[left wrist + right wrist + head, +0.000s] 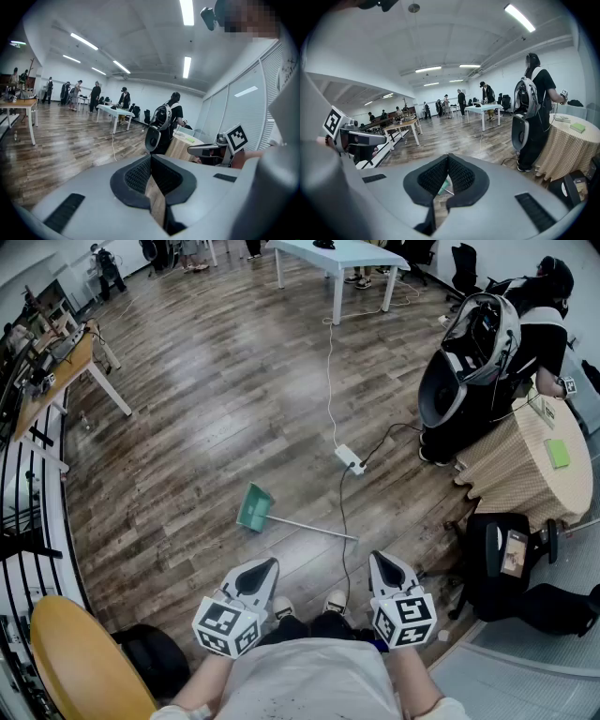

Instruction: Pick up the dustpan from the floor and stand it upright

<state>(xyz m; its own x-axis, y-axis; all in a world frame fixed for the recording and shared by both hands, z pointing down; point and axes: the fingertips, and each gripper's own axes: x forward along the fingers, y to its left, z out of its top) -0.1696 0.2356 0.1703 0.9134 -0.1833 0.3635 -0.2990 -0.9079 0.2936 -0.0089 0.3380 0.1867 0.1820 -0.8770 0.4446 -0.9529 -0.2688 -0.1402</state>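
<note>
Presently, no step of the task shows as done.

Left gripper (270,565): held low, just in front of the person's body. Jaws are together at the tips with nothing between them; its own view shows only floor through the slit below the tips.

Right gripper (382,560): level with the left one, to its right. Jaws are likewise pressed together and empty.

Dustpan (254,507): teal, lying flat on the wood floor (187,381), beyond the left gripper and well apart from both. The pan end lies to the left, and the thin pale handle (314,527) runs right and slightly nearer. A sliver of teal in the gap under the right gripper's tips is probably this same pan, though too little shows to be sure.

Surroundings:
- Power strip (351,459), white, farther off, with its cable passing the handle's end.
- White table (337,254), far.
- Round table (525,465) under a tan cloth, right, with a person wearing a backpack (478,343) beside it.
- Yellow chair (80,662), near left.

Progress: the dustpan is not approached, not gripped and not upright. Remaining, as judged: reach down, part one gripper's jaws, close on the handle, lift, and set the dustpan standing.
</note>
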